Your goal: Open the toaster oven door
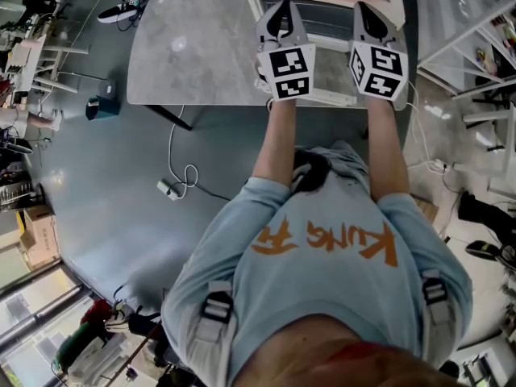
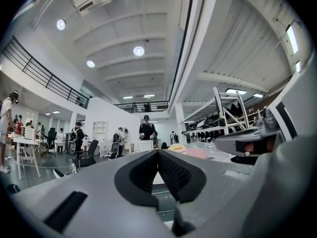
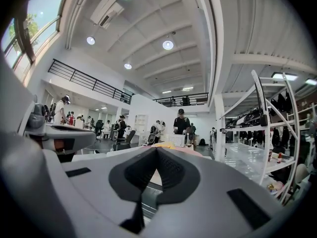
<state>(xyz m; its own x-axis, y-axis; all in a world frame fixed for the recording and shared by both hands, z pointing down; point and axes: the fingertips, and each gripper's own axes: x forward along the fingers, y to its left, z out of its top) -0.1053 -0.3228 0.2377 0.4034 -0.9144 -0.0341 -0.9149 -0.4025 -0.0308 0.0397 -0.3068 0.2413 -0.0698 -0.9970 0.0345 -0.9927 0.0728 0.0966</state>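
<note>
Now the toaster oven (image 1: pixel 326 24) sits on the grey table (image 1: pixel 193 47), directly ahead of our left gripper (image 1: pixel 280 6) and right gripper (image 1: pixel 368 10) (both with jaws pressed together, gripping nothing), held side by side.

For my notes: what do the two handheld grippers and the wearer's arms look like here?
Both the left gripper and the right gripper have pale grey bodies tapering to two jaws lined with black ribbed pads. Each carries a cube of black-and-white square markers. The person wears a light blue short-sleeved T-shirt with orange lettering, and grey shoulder straps with black buckles.
</note>
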